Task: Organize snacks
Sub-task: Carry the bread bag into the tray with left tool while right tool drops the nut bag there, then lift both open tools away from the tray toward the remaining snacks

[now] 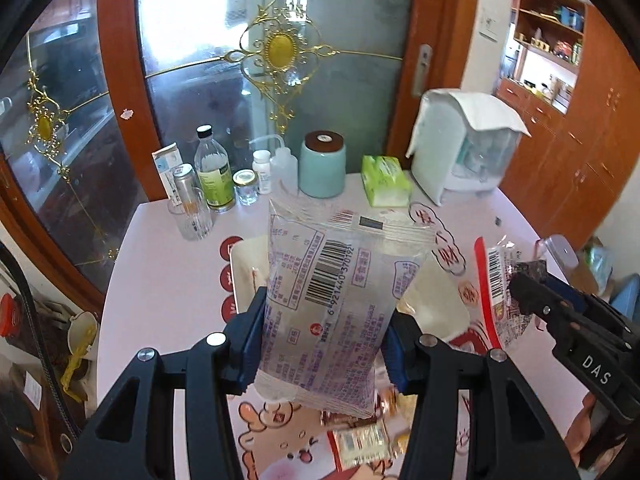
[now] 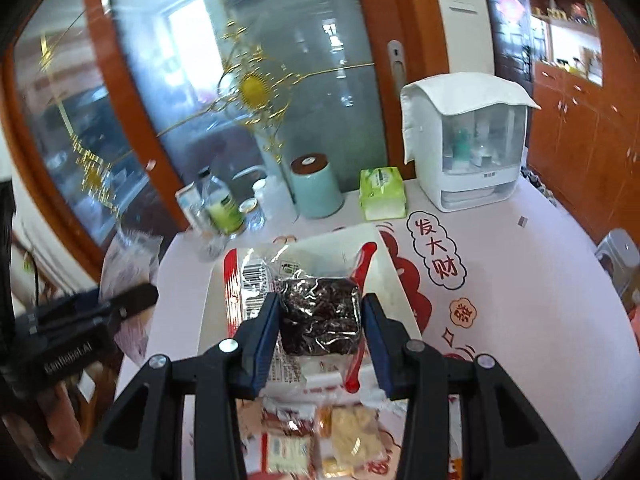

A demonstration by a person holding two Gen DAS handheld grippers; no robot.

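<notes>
Left wrist view: the left gripper (image 1: 326, 344) is clamped on a glossy, translucent purple-printed snack pouch (image 1: 336, 304), held above a cream rectangular tray (image 1: 434, 308) on the pink worktop (image 1: 168, 280).

Right wrist view: the right gripper (image 2: 320, 338) clamps a crinkly clear red-edged packet (image 2: 312, 308) with dark contents, above the same tray (image 2: 384, 264).

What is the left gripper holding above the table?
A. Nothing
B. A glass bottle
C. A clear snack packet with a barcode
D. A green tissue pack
C: the left gripper clamps a clear snack packet, its barcode facing the camera.
</notes>
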